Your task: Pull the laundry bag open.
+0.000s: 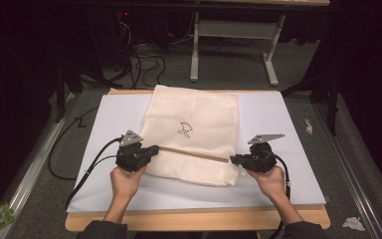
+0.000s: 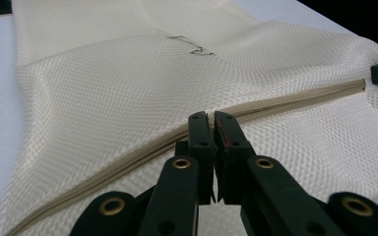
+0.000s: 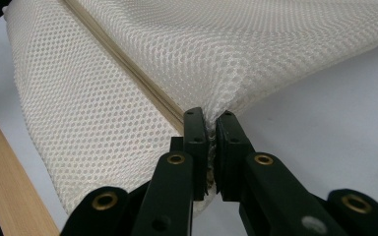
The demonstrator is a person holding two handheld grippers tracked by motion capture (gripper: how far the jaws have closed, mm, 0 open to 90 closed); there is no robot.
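Cream mesh bag (image 1: 191,132) lies flat on the white surface (image 1: 288,149), its zipper line (image 1: 191,153) stretched crosswise between the two hands, each equally near its own end. The left tongs (image 1: 155,149) are clenched on the zipper's left end, seemingly the pull, and the right tongs (image 1: 232,160) are clenched on the mesh at the right end. Nothing else on the surface stands in the way of a pull along that line.

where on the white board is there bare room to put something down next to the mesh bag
Free patches of the white board: the wide strip right of the mesh bag, a narrower strip on its left, and the near band between the bag's lower edge and the wooden table edge. It is crowded at the zipper's ends, where the left hand-held gripper and right hand-held gripper pinch it.
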